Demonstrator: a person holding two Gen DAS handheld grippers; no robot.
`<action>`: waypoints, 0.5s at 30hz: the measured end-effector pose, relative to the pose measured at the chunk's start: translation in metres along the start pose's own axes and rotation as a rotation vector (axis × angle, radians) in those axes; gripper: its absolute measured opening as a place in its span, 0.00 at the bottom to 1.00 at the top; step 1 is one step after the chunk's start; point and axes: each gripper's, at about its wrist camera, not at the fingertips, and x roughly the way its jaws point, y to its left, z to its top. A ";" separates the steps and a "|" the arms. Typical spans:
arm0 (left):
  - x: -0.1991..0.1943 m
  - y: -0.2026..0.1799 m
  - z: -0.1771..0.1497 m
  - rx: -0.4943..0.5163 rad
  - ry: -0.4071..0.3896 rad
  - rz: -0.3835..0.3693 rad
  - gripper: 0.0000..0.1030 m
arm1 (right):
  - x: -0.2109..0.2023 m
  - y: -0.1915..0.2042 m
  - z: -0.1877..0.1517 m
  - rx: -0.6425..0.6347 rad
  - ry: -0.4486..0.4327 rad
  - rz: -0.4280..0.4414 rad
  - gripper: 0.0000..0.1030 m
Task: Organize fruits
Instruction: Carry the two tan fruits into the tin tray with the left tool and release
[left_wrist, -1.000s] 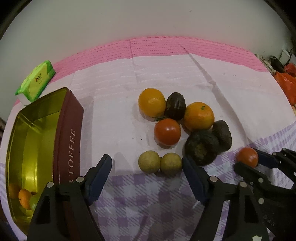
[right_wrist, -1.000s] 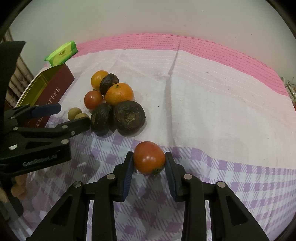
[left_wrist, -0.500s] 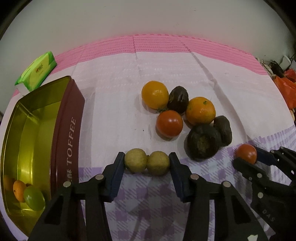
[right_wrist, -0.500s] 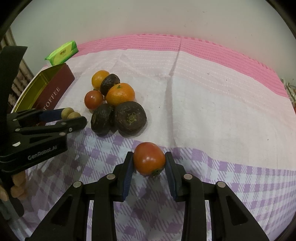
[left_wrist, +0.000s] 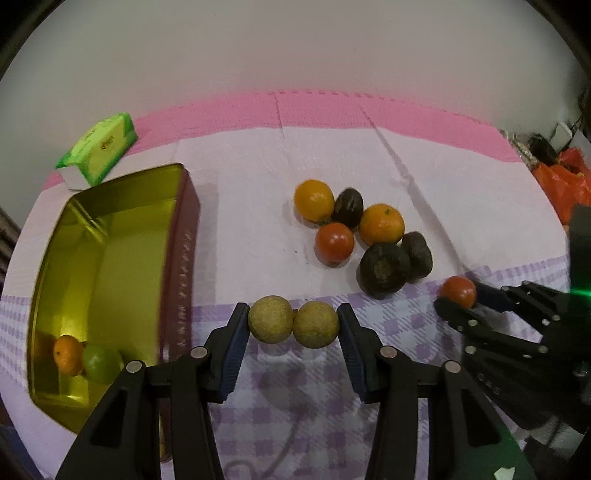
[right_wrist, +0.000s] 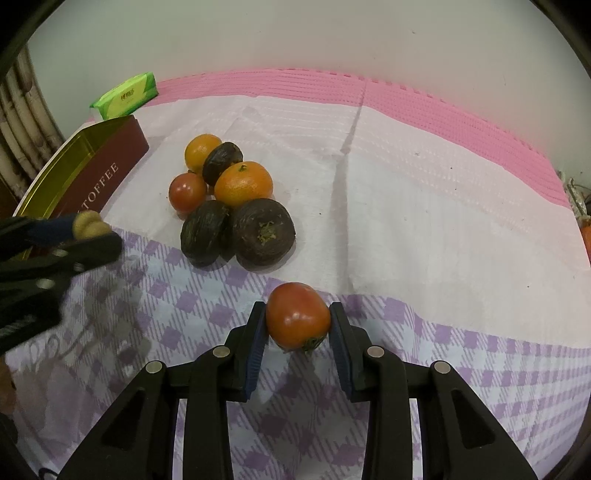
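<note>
Left gripper (left_wrist: 293, 325) is clamping a joined pair of tan longans (left_wrist: 293, 325) between its blue pads, the pair hanging just above the purple-checked cloth (left_wrist: 258, 406) with a shadow beneath. Right gripper (right_wrist: 297, 320) is squeezing a red tomato (right_wrist: 297, 320) tight, stem end facing down. Maroon tin (right_wrist: 99, 173) with gold inside is reading "TOFFEE" down its side in the right wrist view; in the left wrist view that lettering is blurring out. A small orange fruit (left_wrist: 67, 355) and a green fruit (left_wrist: 101, 363) are lying in the tin's near corner, partly cut off by its wall. Green tissue pack (right_wrist: 125, 95) is sitting behind the tin, print too small to read. Loose pile in mid cloth: two oranges, a second tomato (right_wrist: 187, 192), three dark wrinkled fruits (right_wrist: 264, 232), all touching. Orange bag (left_wrist: 561, 181) at the right edge is showing only partly.
</note>
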 end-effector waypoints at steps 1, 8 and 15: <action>-0.005 0.002 0.000 -0.006 -0.008 0.001 0.43 | 0.000 0.001 0.000 -0.001 0.000 -0.002 0.34; -0.046 0.036 0.002 -0.060 -0.074 0.044 0.43 | 0.000 0.001 -0.001 0.001 -0.002 -0.005 0.34; -0.060 0.093 -0.009 -0.128 -0.055 0.132 0.43 | 0.000 0.000 -0.001 0.003 -0.002 -0.008 0.34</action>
